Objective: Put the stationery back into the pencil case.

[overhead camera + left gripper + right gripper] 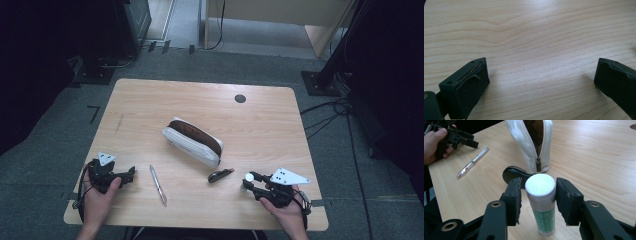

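A glue stick [540, 185] with a white cap and a green label stands upright on the wooden table [150, 100]. My right gripper [538, 196] has one jaw on each side of its cap. The right pad looks to be at the cap, and a thin gap shows at the left pad. In the high view the glue stick [249, 176] and right gripper [248, 182] are near the table's front right. My left gripper [131, 173] rests at the front left, and its jaws [541, 72] stand wide apart over bare wood.
A white zip pouch [192, 141] lies open at the table's middle, just beyond the glue stick [534, 142]. A dark oval object [220, 175] lies between them. A clear pen [158, 185] lies right of the left gripper. A round cable hole [240, 98] sits at the back.
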`<state>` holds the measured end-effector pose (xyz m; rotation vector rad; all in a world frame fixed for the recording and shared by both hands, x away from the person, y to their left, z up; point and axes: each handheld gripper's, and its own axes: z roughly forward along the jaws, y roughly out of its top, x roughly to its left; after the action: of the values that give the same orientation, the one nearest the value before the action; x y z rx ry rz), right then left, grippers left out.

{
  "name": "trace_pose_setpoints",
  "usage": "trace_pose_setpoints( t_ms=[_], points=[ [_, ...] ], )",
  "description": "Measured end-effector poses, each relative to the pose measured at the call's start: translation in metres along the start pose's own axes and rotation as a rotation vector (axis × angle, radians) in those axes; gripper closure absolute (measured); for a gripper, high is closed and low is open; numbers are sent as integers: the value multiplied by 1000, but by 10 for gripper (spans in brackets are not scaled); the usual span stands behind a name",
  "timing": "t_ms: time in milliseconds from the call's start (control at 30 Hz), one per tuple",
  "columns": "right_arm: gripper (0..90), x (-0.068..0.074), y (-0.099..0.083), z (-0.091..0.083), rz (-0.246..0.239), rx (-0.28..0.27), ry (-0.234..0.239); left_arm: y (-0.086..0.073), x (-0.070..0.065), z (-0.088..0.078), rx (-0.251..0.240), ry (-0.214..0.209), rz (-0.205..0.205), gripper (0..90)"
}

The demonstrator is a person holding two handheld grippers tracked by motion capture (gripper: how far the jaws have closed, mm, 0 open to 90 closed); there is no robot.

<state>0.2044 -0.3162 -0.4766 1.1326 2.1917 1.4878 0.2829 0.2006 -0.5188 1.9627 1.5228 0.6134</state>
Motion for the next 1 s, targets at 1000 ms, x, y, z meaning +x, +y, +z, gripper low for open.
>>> trace_pose_setpoints(
  t_ms=[1000],
  points=[
    [656, 3, 31, 1, 9, -70, -25, 0, 0, 0, 0, -1, 0, 0]
  ],
)
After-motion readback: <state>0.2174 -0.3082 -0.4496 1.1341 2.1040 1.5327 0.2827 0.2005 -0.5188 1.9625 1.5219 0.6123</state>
